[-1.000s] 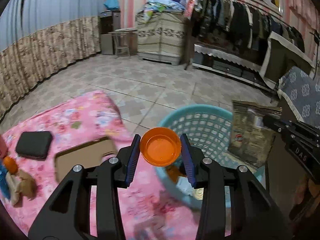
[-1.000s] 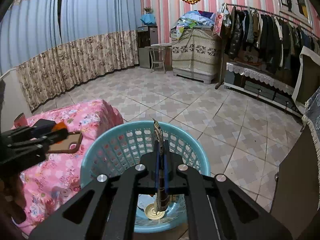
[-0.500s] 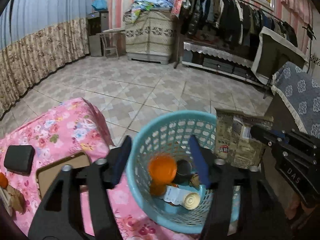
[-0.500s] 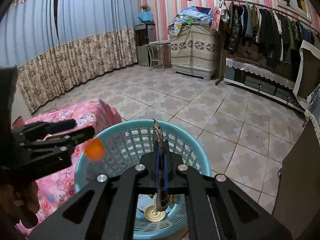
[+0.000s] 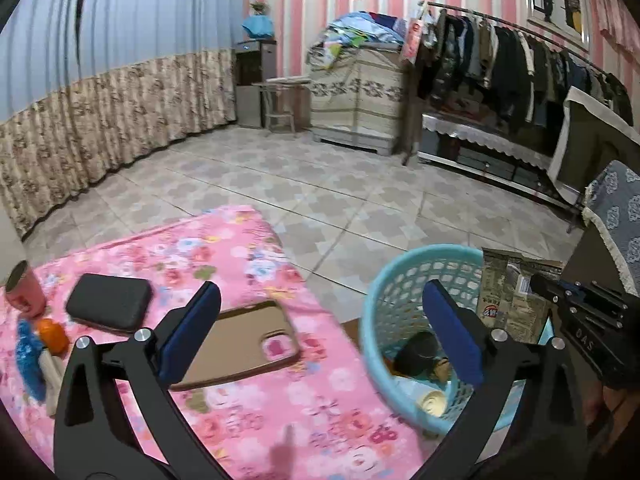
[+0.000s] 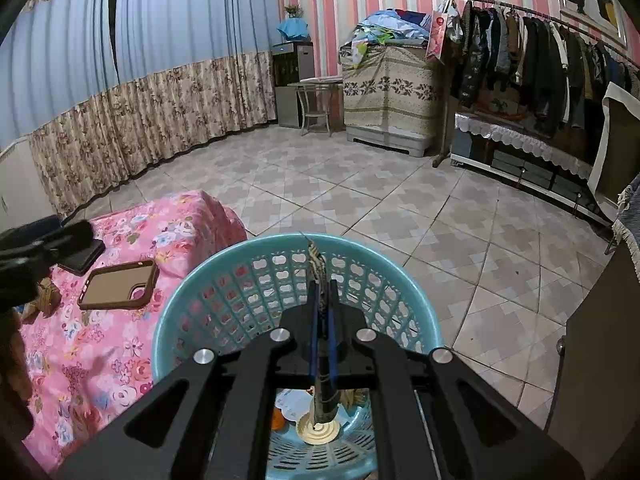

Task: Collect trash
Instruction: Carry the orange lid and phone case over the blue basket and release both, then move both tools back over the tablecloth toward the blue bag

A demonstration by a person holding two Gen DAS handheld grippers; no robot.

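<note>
A light blue plastic basket (image 5: 380, 304) (image 6: 224, 284) stands on the floor beside the pink flowered table. It holds trash, among it an orange lid (image 6: 277, 420) and a round cream lid (image 6: 319, 434). My left gripper (image 5: 320, 328) is open and empty, above the table edge and the basket's left rim. My right gripper (image 6: 322, 312) is shut on a flat snack wrapper (image 6: 315, 258), seen edge-on, held over the basket. In the left wrist view the wrapper (image 5: 508, 292) shows its greenish-brown printed face at the right.
On the pink cloth (image 5: 240, 248) lie a brown phone case (image 5: 240, 344) (image 6: 116, 284), a black pouch (image 5: 109, 309), a pink cup (image 5: 24, 290), an orange item (image 5: 52, 336) and a blue item (image 5: 26, 354). A dark cabinet (image 6: 600, 360) stands at right. Tiled floor lies beyond.
My left gripper opened and dropped the orange lid into the basket, then swung left over the table. The right gripper kept still with the wrapper.
</note>
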